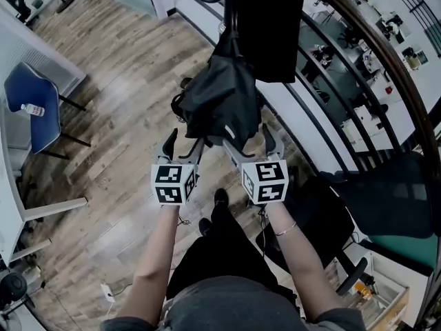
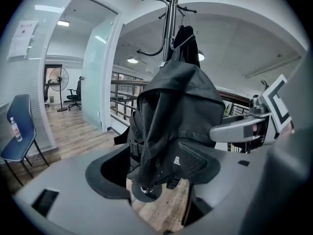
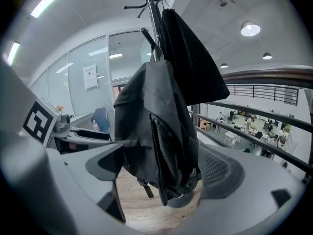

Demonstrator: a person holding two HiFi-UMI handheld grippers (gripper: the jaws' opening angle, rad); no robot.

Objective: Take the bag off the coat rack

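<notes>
Right up at the lenses are the grey jaws themselves. The left gripper (image 1: 185,145) is spread wide with the bottom of the crumpled black fabric backpack (image 1: 220,102) hanging loose between its jaws, not pinched. The right gripper (image 1: 249,145) is the same, jaws apart with the backpack's lower end in the gap. So both claws are open from what I see, one on each side of its underside.

The backpack hangs on the silver metal coat rack with curved hooks (image 2: 172,13), its top up by the pole, and the rack's round base shows below it. Sharing the rack is a long black garment (image 3: 190,58), hung higher and lying against the backpack's upper part.

Just behind that runs a dark barred railing with a brown wooden handrail (image 1: 358,40), with a lower floor of desks visible through it. A black mesh office chair (image 1: 386,192) sits near the right arm, by the railing. Well off to the left, a blue plastic chair (image 1: 24,88) has a small clear bottle (image 1: 32,109) on its seat. There's wood-plank floor (image 1: 124,81) all round and a frosted glass partition (image 2: 98,72) on the left.
</notes>
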